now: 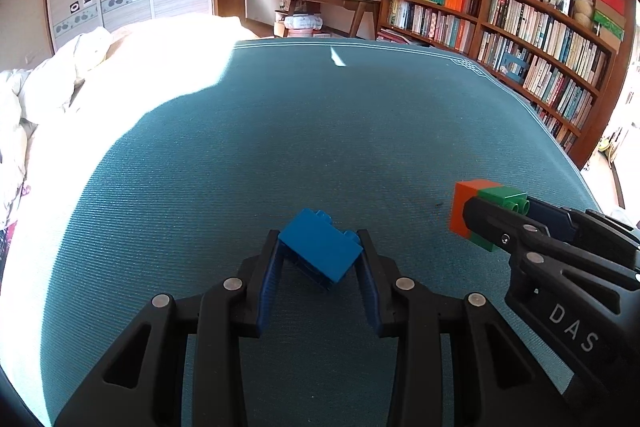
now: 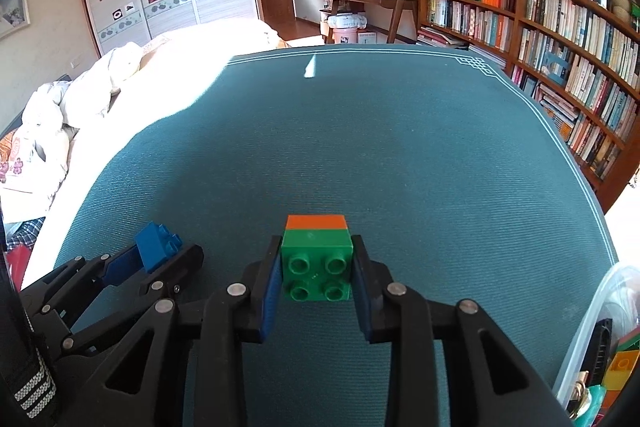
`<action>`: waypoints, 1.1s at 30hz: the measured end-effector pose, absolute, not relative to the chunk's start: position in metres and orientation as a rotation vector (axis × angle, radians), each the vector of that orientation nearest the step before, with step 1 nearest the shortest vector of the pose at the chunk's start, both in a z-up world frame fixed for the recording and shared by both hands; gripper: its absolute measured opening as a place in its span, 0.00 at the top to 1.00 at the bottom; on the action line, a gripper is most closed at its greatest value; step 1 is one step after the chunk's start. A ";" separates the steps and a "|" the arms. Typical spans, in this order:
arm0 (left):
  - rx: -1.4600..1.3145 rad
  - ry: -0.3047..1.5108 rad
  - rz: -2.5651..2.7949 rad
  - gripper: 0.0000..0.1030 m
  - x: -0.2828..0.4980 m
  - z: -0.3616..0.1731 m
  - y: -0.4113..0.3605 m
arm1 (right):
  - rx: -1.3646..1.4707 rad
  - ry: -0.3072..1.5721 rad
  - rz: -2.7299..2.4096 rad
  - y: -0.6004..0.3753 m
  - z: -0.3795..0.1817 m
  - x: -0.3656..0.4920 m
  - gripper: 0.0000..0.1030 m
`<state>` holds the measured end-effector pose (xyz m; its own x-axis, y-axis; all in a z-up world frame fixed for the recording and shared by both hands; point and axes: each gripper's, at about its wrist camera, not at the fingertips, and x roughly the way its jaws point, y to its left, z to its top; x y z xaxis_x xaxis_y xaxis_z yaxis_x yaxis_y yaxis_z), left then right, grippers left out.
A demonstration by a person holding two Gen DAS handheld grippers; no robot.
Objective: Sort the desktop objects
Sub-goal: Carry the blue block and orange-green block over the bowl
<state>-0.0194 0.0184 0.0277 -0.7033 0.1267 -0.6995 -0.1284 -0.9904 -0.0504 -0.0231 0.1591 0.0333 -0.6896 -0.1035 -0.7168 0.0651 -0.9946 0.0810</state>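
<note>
A blue toy brick (image 1: 320, 251) hangs tilted between the blue pads of my left gripper (image 1: 319, 235), which is shut on it just above the teal cloth. My right gripper (image 2: 317, 241) is shut on a green brick (image 2: 317, 267) whose studs face the camera, with an orange brick (image 2: 316, 221) joined to its far side. In the left wrist view the right gripper (image 1: 500, 215) comes in from the right, the orange brick (image 1: 464, 203) sticking out past its fingers. The right wrist view shows the left gripper (image 2: 164, 251) and its blue brick (image 2: 156, 247) at the lower left.
The teal tablecloth (image 2: 360, 147) covers the whole work surface. A clear plastic bin (image 2: 592, 327) holding several coloured bricks stands at the near right edge. A bed with white bedding (image 2: 100, 87) lies to the left, and a bookshelf (image 2: 560, 39) stands on the right.
</note>
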 end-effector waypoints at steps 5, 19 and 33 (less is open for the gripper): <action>-1.130 0.012 2.765 0.62 -0.014 0.032 0.023 | 1.178 -0.085 -2.822 0.169 0.038 -0.012 0.66; -1.112 0.092 2.712 0.62 0.004 0.041 0.053 | 1.120 -0.141 -2.886 0.200 0.054 0.023 0.66; -1.025 0.183 2.600 0.62 0.030 0.062 0.113 | 1.072 -0.297 -2.983 0.266 0.068 0.070 0.66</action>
